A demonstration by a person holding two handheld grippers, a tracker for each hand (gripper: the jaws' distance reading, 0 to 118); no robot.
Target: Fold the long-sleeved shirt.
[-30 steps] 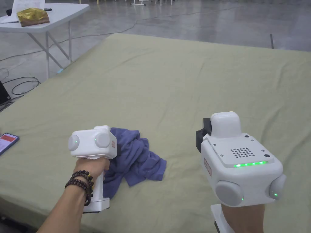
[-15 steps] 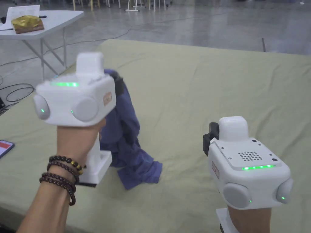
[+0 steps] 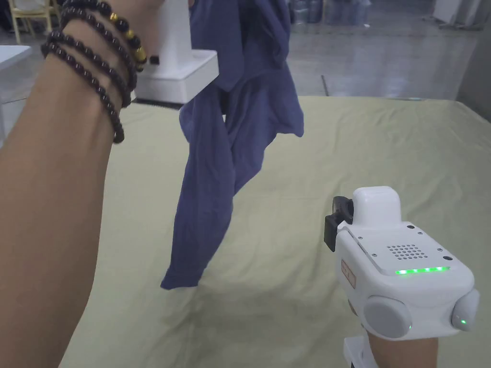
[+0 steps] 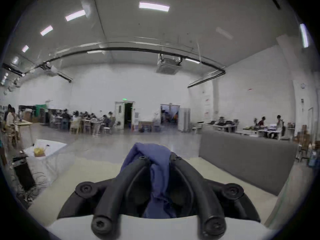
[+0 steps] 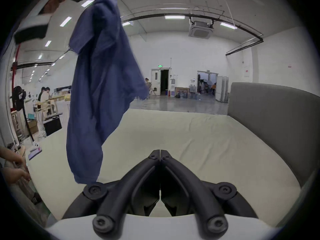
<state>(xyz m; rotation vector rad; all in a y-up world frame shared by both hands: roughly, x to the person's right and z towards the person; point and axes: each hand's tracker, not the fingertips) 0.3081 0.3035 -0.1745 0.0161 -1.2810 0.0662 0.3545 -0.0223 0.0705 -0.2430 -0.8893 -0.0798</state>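
Note:
A blue long-sleeved shirt (image 3: pixel 230 143) hangs bunched in the air above the olive-covered bed (image 3: pixel 374 153), its lowest end just over the cover. My left gripper (image 4: pixel 158 159) is raised high and shut on the shirt's top, with cloth (image 4: pixel 159 178) pinched between its black jaws. From the right gripper view the shirt (image 5: pixel 100 88) dangles at the upper left. My right gripper (image 5: pixel 160 152) is held low over the bed at the right, jaws pressed together with nothing between them. In the head view its white body (image 3: pixel 403 268) sits at the lower right.
A grey headboard (image 5: pixel 273 119) borders the bed on the right. A white folding table (image 4: pixel 43 150) stands off the bed's left side, with cables on the floor. People sit at tables far back in the hall.
My left gripper has lifted the shirt from a heap on the bed to high in the air, so it now hangs free. The right gripper has stayed low at the right.

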